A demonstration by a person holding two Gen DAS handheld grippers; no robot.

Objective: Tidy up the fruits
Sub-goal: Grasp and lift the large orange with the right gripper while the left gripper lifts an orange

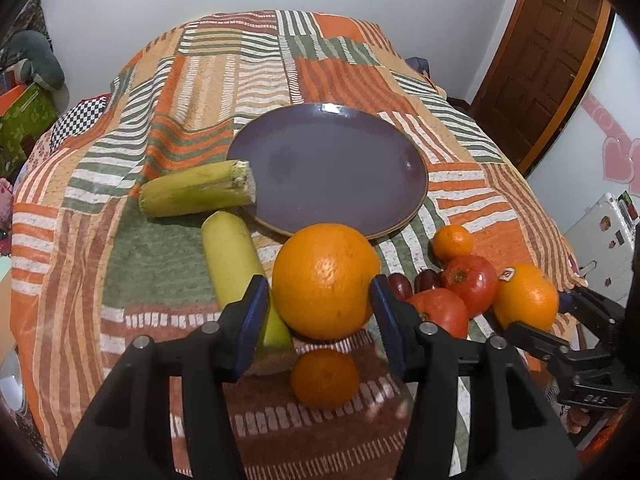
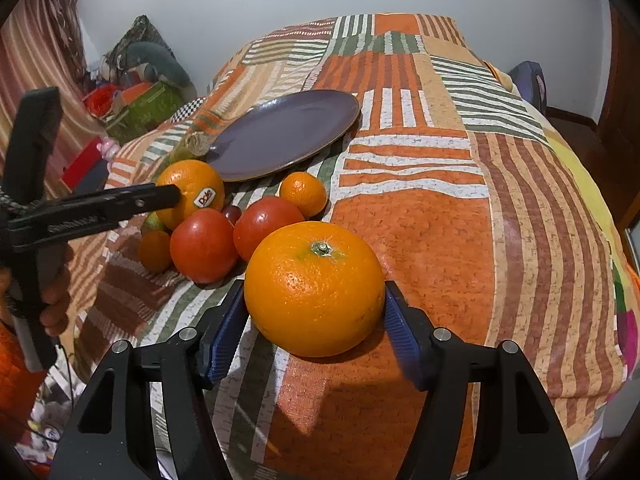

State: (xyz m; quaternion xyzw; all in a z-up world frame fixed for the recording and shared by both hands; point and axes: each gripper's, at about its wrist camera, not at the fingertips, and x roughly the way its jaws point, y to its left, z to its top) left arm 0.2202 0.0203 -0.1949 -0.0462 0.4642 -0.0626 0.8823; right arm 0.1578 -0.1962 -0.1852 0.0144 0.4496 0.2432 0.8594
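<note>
An empty purple plate (image 1: 336, 168) lies on the patchwork bedspread; it also shows in the right wrist view (image 2: 280, 136). My left gripper (image 1: 320, 304) is shut on a large orange (image 1: 326, 280), its blue pads against both sides. My right gripper (image 2: 316, 316) is shut on another large orange (image 2: 316, 288), seen in the left wrist view (image 1: 526, 296) with a sticker. Two tomatoes (image 1: 472, 280), (image 1: 440, 312), two mandarins (image 1: 452, 242), (image 1: 324, 378), dark grapes (image 1: 412, 282) and two banana pieces (image 1: 200, 194), (image 1: 240, 268) lie around them.
The bedspread (image 2: 420, 216) covers a bed that drops off at the near and right edges. Boxes and clutter (image 2: 140, 108) stand at the left. A wooden door (image 1: 544, 60) is at the far right.
</note>
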